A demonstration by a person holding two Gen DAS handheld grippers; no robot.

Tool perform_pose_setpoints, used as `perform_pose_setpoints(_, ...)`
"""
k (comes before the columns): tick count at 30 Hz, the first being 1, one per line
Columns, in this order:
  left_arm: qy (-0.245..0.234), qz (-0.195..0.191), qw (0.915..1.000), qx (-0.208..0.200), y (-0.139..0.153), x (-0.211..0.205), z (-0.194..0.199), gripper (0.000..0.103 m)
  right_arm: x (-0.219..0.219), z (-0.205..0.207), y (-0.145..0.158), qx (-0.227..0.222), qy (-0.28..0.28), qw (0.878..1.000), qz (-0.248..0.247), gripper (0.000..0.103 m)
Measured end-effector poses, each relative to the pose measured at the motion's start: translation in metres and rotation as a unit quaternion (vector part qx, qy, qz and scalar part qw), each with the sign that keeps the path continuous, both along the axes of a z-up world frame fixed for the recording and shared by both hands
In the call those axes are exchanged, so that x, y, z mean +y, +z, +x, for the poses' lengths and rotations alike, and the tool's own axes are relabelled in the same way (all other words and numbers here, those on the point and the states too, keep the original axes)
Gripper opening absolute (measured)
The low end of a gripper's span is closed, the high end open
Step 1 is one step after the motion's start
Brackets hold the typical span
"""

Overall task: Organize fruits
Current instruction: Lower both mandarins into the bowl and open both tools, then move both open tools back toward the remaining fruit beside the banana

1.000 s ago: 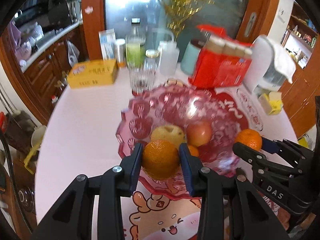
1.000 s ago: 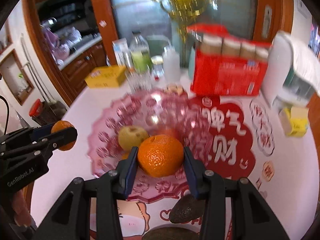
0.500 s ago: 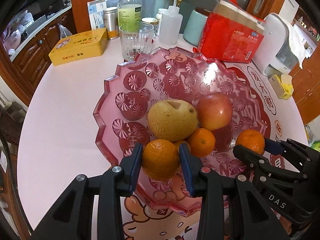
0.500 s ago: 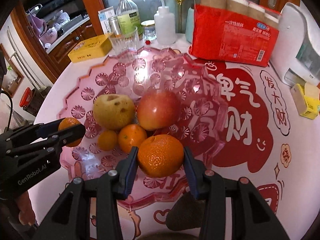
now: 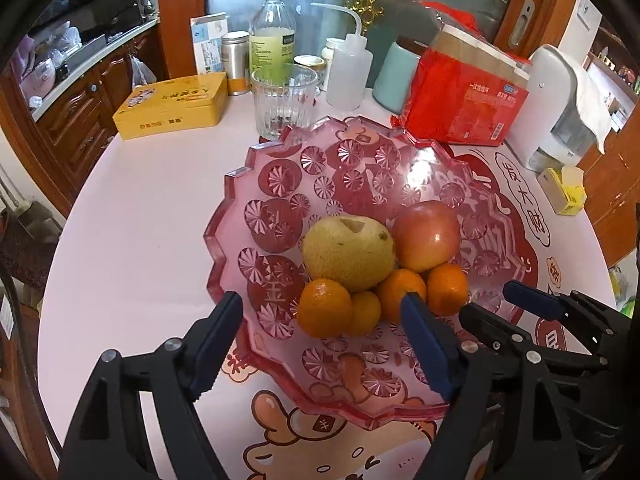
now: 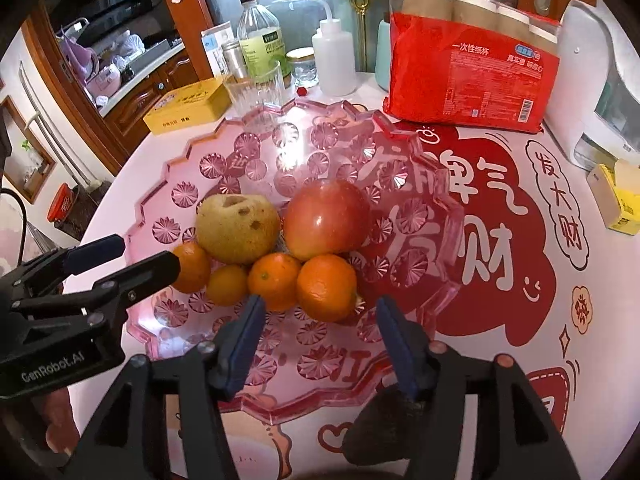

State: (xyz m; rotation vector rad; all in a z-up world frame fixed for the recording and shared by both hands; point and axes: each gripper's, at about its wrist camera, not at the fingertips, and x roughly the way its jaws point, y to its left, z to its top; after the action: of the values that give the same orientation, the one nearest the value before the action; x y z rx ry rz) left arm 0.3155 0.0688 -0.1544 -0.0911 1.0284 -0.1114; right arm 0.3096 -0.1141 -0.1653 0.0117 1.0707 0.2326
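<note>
Your left gripper [image 5: 322,312] sits low over the near rim of the pink fruit bowl [image 5: 230,200], jaws just spread wide and released; the orange [image 5: 324,307] it carried rests free in the bowl betw. the pads, touching neither. Your right gripper [image 6: 318,312] likewise: jaws just opened, pads clear on both sides of a second orange [image 6: 326,287], which lies in the bowl.

Bowl contents, right wrist view: yellow pear [image 6: 238,229] at left, red apple [image 6: 327,216] at right, touching each other. In front of them is a row of four citrus, incl. a small tangerine [image 6: 227,285] and a mid orange [image 6: 275,281] betw. the two just-released fruits.

A dark avocado [image 6: 378,428] lies on the table [image 5: 140,216] outside the bowl, under your right gripper's right finger.

Behind the bowl: glass tumbler [image 5: 285,102], yellow tin [image 5: 172,105], red pack of paper cups [image 6: 474,72], squeeze bottle [image 5: 348,70].
</note>
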Motion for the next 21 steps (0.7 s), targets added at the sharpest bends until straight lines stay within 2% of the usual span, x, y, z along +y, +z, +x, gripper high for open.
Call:
perform_pose_setpoints(8, 0.027, -0.008, 0.9996, -0.004, 0.010, 0.010, -0.016, 0.084, -0.002, -0.013, 0.010, -0.006, 0.000, 1.000, 0.005, 0.059)
perform_pose_setpoints(12, 0.037, 0.001, 0.9993, -0.011, 0.017, 0.013, -0.026, 0.084, -0.002, -0.020, 0.018, -0.012, 0.000, 1.000, 0.010, 0.059)
perform_pose_setpoints(21, 0.043, 0.000, 0.9982, -0.042, 0.044, 0.015, -0.051, 0.085, -0.004, -0.042, 0.039, -0.029, 0.001, 0.999, 0.014, 0.059)
